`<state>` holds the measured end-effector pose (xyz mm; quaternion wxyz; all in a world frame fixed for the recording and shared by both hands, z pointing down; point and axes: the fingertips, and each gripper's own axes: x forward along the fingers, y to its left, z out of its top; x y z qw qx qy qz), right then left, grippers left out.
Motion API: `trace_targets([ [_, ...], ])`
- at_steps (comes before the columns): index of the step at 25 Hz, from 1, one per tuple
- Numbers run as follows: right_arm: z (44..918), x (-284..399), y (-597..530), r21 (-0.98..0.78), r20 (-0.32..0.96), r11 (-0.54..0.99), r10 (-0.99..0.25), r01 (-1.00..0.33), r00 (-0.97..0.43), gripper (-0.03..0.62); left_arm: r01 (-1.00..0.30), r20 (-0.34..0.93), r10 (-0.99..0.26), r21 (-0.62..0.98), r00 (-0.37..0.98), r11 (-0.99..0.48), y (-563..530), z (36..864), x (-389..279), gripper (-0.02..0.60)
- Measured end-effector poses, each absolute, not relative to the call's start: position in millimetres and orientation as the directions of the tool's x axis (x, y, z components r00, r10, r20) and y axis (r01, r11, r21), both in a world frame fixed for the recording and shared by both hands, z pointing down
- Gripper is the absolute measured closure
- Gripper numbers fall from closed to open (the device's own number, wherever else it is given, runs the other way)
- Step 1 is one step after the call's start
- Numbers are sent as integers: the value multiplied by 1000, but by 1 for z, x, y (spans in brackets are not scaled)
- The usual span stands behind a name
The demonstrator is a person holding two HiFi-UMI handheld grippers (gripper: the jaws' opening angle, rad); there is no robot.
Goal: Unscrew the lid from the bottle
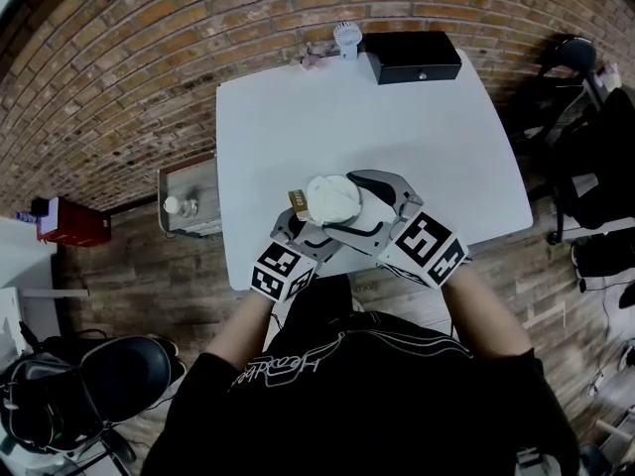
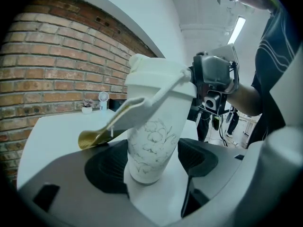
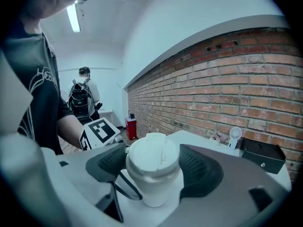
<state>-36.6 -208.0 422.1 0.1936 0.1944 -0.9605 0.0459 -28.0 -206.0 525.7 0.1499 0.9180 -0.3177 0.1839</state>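
1. Left gripper (image 2: 152,157) clamped on bottle (image 2: 154,131) lower body, over table (image 1: 397,137) near edge.
2. Right gripper (image 3: 154,169) closed on lid (image 3: 152,155); unscrewing in hand, I judge.
3. Next: I turn lid, bottle steady.

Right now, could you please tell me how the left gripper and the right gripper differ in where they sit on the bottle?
The left gripper's tongs clamp the flower-printed bottle low on its body, while the right gripper's tongs close on the lid at the top. In the head view, the left gripper reaches in from the lower left, the right gripper from the lower right. Both have dark ribbed pads.
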Motion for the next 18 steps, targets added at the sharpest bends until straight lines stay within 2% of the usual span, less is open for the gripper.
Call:
trace_targets([
  [8,427,-39,-208,10,391,899,-407,-439,-826,261,-640,432,-528,164,731,-751,-206,527,-28,234],
  [18,426,-38,-209,2,399,920,-360,-391,-844,253,-633,435,-520,167,735,-756,-205,526,-28,233],
])
